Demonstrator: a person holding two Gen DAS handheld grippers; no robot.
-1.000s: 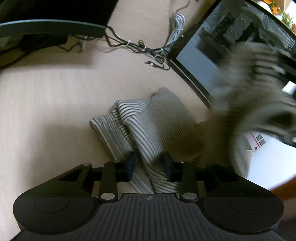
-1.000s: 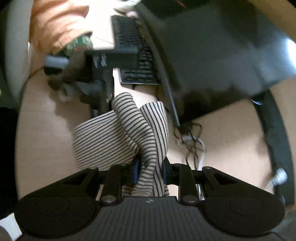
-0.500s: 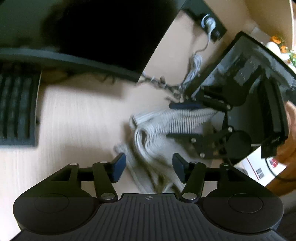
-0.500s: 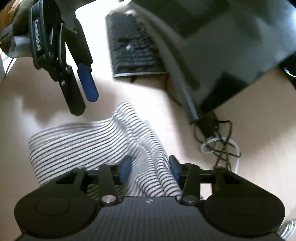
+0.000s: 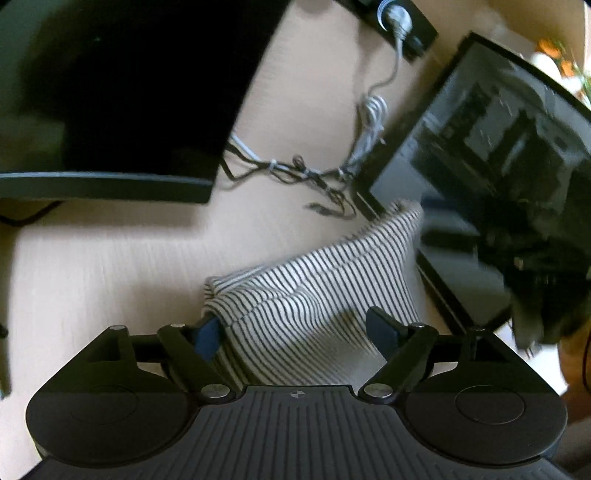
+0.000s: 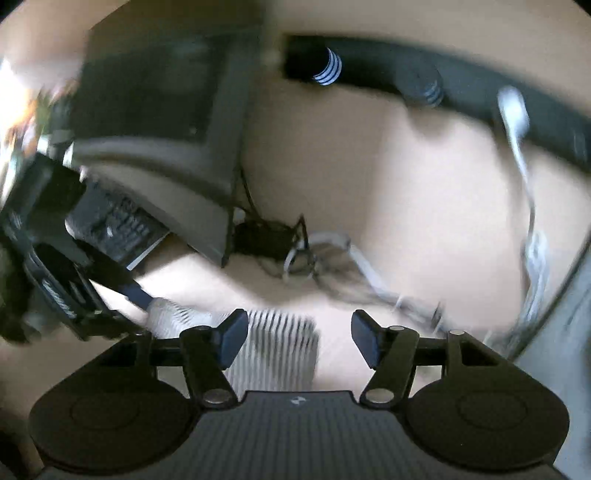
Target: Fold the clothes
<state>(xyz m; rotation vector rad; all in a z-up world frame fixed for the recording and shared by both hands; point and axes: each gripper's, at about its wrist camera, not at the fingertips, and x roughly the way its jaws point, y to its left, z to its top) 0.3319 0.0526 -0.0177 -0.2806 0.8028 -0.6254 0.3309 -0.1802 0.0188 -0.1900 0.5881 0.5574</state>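
A folded black-and-white striped garment (image 5: 314,295) lies on the light wooden desk. My left gripper (image 5: 295,332) is open, its fingers spread wide on either side of the garment's near end, the left pad (image 5: 207,338) touching the cloth edge. My right gripper (image 6: 295,338) is open above the desk, with a part of the striped garment (image 6: 277,350) below and between its fingers. The left gripper also shows in the right wrist view (image 6: 74,280) at the left, its blue pad at the cloth. The view is blurred.
A dark monitor (image 5: 110,92) stands at the left, with a keyboard (image 6: 118,229) under it. A glass-sided computer case (image 5: 498,177) stands at the right. Tangled cables (image 5: 314,177) and a power strip (image 5: 399,22) lie behind the garment.
Both grippers have opened and let go of the striped garment, which now lies on the desk. The right gripper has drawn back and turned toward the cables.
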